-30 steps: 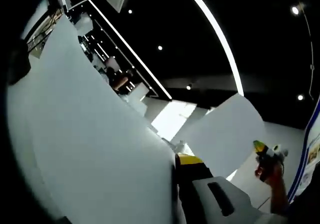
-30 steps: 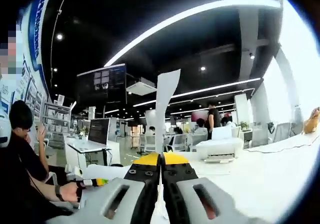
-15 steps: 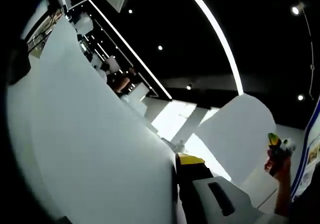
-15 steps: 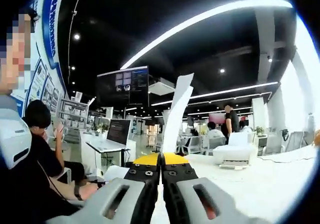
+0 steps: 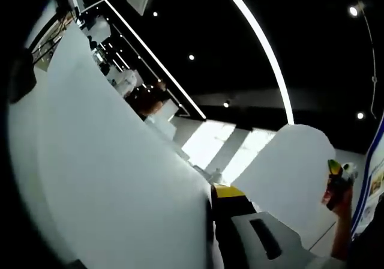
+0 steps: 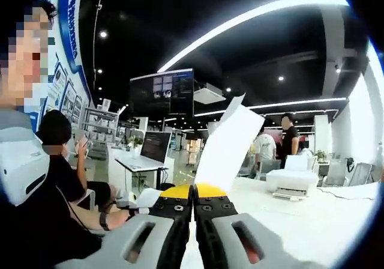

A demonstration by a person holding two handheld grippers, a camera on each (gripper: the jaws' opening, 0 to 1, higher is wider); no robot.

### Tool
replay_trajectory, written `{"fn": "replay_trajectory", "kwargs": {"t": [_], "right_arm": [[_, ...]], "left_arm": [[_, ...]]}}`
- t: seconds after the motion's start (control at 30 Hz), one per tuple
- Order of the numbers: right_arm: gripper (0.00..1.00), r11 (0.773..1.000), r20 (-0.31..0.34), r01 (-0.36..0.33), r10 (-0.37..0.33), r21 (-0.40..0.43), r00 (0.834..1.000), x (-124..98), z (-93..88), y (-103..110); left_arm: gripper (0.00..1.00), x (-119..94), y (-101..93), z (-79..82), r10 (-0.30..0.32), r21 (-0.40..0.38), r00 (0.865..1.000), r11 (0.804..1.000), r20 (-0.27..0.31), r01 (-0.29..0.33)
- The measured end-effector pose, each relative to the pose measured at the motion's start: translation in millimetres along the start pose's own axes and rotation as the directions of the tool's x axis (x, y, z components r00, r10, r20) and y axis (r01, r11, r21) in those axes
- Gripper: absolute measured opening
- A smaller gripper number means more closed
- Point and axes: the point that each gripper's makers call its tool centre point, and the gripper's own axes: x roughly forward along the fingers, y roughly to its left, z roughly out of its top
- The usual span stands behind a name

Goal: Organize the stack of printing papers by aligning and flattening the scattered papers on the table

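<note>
Right gripper view: right hand-held gripper (image 6: 193, 192) at bottom centre, yellow-tipped jaws pressed together on a white paper sheet (image 6: 229, 148) that rises up & to the right. White table (image 6: 312, 218) at lower right w/ a printer (image 6: 295, 181). A seated person (image 6: 57, 161) at left.

Left gripper view: left hand-held gripper (image 5: 211, 196) at bottom centre, jaws clamped on a stack of printing papers (image 5: 108, 179) covering the left half. The other sheet (image 5: 288, 173) at lower right.
</note>
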Motion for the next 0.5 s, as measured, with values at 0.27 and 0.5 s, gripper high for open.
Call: {"fn": "replay_trajectory", "kwargs": {"t": [0.27, 0.5], "right_arm": [[0.00, 0.999, -0.012, -0.030, 0.030, 0.010, 0.999, 0, -1.0, 9], [0.00, 0.998, -0.023, -0.056, 0.056, 0.001, 0.998, 2, -1.8, 17]], "left_arm": [[0.11, -1, -0.1, 0.2, -0.001, 0.000, 1.000, 1.000, 0.000, 0.001], [0.11, -1, 0.3, 0.4, -0.002, 0.001, 1.000, 1.000, -0.002, 0.002]]}}
